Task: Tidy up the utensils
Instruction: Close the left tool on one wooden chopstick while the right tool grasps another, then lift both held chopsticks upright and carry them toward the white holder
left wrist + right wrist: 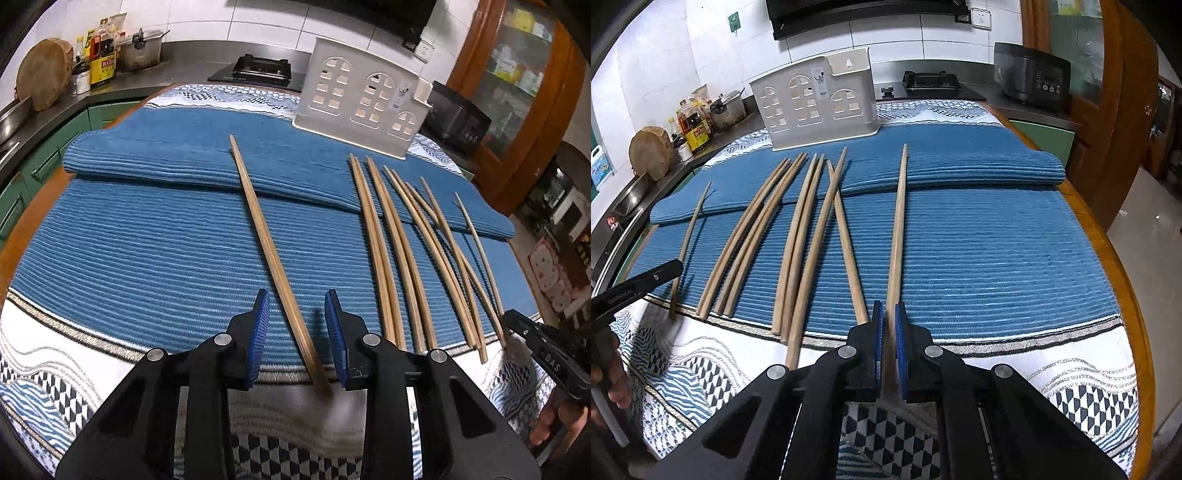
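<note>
Blue ribbed cloth mat [979, 258] covers most of the patterned white-and-blue tablecloth [1071, 369] on the round surface, with a folded band of the same mat across its far side. White plastic utensil holder with arched window cut-outs [816, 99] stands upright at the far edge of the mat, well apart from both tools. Seven loose wooden chopsticks [798, 236] lie in a fan between the two tools, long axes running from the near edge toward the holder. Right hand-held gripper [889, 325] is clenched on the near end of one wooden chopstick [899, 229], which points straight ahead at the holder's right side. Left hand-held gripper [297, 317] stands released, its blue pads either side of a single pale chopstick [266, 240] without pressing it; that stick slants away to the left. Open mat lies beyond both tools, so I judge the right one better placed to carry its stick forward.
</note>
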`<state>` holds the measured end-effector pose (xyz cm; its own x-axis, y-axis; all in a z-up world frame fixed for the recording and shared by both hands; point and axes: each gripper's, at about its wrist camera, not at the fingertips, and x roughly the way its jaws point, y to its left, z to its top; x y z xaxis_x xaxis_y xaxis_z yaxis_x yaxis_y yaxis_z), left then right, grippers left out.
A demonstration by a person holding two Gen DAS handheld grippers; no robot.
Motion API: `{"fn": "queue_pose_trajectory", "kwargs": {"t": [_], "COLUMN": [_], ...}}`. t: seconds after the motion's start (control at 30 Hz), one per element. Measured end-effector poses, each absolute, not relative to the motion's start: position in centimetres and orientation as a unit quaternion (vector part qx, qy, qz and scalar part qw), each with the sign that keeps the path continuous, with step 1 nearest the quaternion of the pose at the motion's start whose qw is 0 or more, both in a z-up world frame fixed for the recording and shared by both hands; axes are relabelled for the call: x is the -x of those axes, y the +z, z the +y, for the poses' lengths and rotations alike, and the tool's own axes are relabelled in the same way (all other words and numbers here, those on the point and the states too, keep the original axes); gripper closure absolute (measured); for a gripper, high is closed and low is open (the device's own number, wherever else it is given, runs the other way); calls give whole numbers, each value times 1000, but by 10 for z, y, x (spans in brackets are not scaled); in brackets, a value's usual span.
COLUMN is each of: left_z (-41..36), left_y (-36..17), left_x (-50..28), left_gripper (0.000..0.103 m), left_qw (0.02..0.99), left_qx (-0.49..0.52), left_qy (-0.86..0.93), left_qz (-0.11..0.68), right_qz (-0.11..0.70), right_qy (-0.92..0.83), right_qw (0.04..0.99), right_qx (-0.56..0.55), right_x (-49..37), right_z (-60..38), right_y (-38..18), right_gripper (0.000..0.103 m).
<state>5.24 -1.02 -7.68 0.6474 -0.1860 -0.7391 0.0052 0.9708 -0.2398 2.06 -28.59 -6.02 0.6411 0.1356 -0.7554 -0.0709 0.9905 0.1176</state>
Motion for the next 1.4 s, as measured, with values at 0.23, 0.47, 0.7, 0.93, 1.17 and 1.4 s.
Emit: {"fn": "queue_pose_trajectory", "kwargs": {"t": [0.23,0.47,0.7,0.93,1.17,1.4], "left_z": [-14,-19,-5,6,10,4], "left_y": [-81,-80,-79,-67,-60,-69], "left_x": [-63,-72,-66,-54,-46,-39], "left_gripper": [74,81,92,96,96,72], "left_qw": [900,902,901,909,910,908], "left_qx": [97,75,95,105,115,103], "left_qy": [-38,-20,-28,-34,-53,-48], "left_qz": [424,424,421,402,394,402], "right_qz": [431,428,408,354,313,310], "right_qy": [54,51,41,44,49,55], "right_qw": [900,902,912,934,948,949], "right_qx": [-30,-26,-12,0,5,6], "right_x": [-26,-29,-17,4,13,17], "right_z": [-286,-284,-284,-280,-279,-278], "right_y": [-66,-67,-53,-16,14,17], "right_gripper": [95,95,96,96,96,96]}}
